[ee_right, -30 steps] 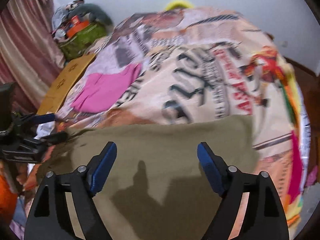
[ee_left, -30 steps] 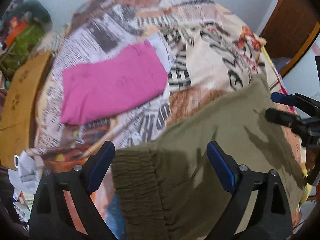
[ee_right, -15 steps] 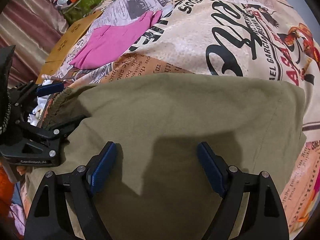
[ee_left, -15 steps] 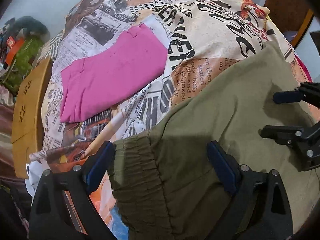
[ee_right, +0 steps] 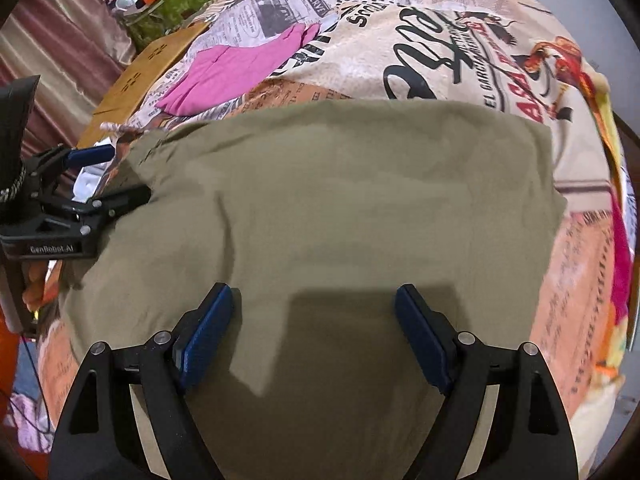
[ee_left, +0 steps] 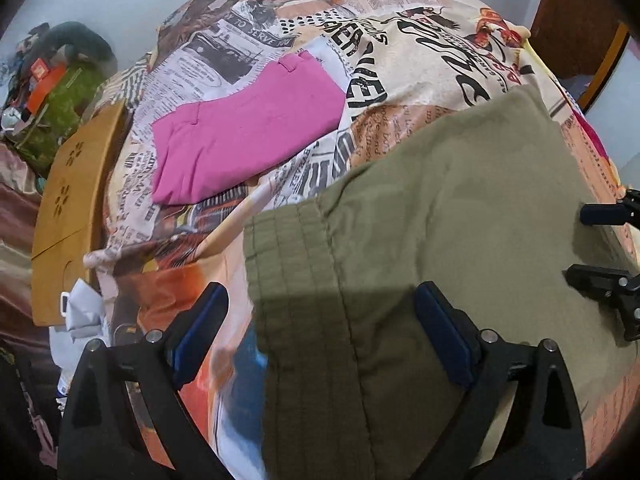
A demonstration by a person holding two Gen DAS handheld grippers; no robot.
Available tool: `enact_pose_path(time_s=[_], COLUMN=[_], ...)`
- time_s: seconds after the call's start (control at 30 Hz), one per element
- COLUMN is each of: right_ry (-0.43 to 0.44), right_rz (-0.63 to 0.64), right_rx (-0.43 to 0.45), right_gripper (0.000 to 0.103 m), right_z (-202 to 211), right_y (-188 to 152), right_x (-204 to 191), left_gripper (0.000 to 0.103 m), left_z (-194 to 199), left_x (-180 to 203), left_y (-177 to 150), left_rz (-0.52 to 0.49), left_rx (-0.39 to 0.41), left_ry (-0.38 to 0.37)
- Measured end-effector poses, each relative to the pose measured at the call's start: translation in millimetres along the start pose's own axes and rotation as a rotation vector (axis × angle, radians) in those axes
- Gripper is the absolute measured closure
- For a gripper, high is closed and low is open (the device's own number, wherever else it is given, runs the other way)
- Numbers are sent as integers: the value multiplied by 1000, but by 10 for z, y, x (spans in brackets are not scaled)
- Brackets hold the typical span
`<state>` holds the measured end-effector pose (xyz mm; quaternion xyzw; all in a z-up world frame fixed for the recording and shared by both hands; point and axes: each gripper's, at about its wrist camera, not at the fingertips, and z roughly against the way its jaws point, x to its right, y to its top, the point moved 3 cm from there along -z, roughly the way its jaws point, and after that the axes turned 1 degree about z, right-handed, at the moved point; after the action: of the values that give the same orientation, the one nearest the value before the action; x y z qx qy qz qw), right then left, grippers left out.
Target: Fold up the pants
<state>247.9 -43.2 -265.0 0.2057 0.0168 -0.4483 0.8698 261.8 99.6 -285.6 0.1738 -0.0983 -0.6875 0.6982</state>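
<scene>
Olive green pants lie spread on a bed with a newspaper-print cover; they also show in the right wrist view. Their elastic waistband lies at the left. My left gripper is open, its jaws wide apart over the waistband end. My right gripper is open above the middle of the pants. Each gripper shows in the other's view, the right one at the pants' right side, the left one at the waistband.
Folded pink pants lie farther back on the bed. A brown cardboard box stands off the left edge, with a green bag and clutter behind it. A wooden door is at the back right.
Both grippers have dropped closer to the olive pants and tilted down toward the bed. The left gripper has shifted left, so the waistband now lies between its jaws. Both stay open.
</scene>
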Motion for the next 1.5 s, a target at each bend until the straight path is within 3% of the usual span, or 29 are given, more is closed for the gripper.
enact_pose_path(time_s=[0.47,0.67,0.93,1.07,1.3,1.5], right_ry=[-22,-28,-15,-16,22,23], right_rz=[-71,-99,-49,-13,-49,-34], right_rx=[54,81,202,216,110,111], right_gripper=[22,22,22,22,21,21], right_z=[288,390,620,521,179,205], right_y=[-484,-500,-353,-328,-426,-466], right_x=[-88,-112,-365,-476,-446,-472], left_gripper=[7,8,8,8,8,8], left_z=[297,458,728,723,580,500], left_x=[-73,-131,-274,-274,-243,-232], left_y=[-444,-518,-579,-675,-877,-980], left_rz=[48,101,212,240,318,400], left_rx=[28,47,103,75,-13,-62], left_ry=[3,-22,-73,-143,-279,-463])
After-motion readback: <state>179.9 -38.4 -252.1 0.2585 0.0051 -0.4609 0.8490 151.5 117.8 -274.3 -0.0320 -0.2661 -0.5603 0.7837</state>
